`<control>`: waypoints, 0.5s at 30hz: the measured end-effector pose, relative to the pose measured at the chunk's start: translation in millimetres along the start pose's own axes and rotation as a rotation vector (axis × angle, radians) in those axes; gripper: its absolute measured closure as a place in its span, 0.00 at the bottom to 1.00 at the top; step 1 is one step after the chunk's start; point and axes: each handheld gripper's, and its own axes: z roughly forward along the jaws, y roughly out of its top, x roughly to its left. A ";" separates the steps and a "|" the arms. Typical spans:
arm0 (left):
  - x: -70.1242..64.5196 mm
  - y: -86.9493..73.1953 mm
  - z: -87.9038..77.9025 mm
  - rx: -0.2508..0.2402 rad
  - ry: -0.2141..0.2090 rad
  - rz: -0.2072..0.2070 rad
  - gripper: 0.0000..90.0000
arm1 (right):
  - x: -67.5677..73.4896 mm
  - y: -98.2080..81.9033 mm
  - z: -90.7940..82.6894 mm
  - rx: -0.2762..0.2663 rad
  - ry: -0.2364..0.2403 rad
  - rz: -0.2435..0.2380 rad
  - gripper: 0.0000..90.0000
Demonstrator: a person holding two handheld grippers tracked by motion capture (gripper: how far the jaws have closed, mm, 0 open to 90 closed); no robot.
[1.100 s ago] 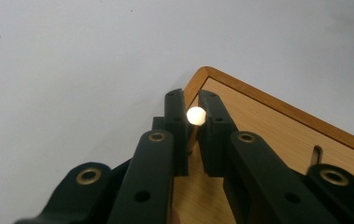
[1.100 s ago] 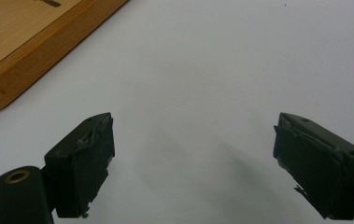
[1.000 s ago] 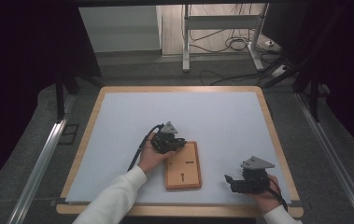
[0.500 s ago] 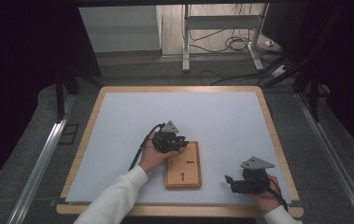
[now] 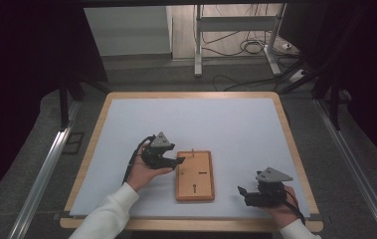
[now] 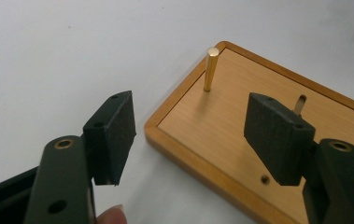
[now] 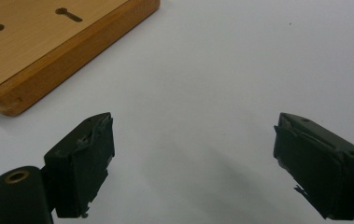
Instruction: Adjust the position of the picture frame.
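Left gripper jaws just opened wide, nothing between pads, brass pin upright in wooden board beyond. Right gripper agape, empty, over white mat.

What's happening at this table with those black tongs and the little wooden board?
A person holds a pair of black tongs in each hand over a white table. The left tongs sit at the corner of a flat wooden board, where a thin brass pin stands upright in its hole. Their jaws have just been opening and now stand apart with nothing between them, a little short of the pin. The right tongs hang open over bare table beside the board, holding nothing.
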 end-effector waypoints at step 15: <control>3.4 -4.0 -5.0 0.004 -0.013 -0.008 0.37 | 0.2 -2.5 0.0 0.004 -0.001 -0.004 0.14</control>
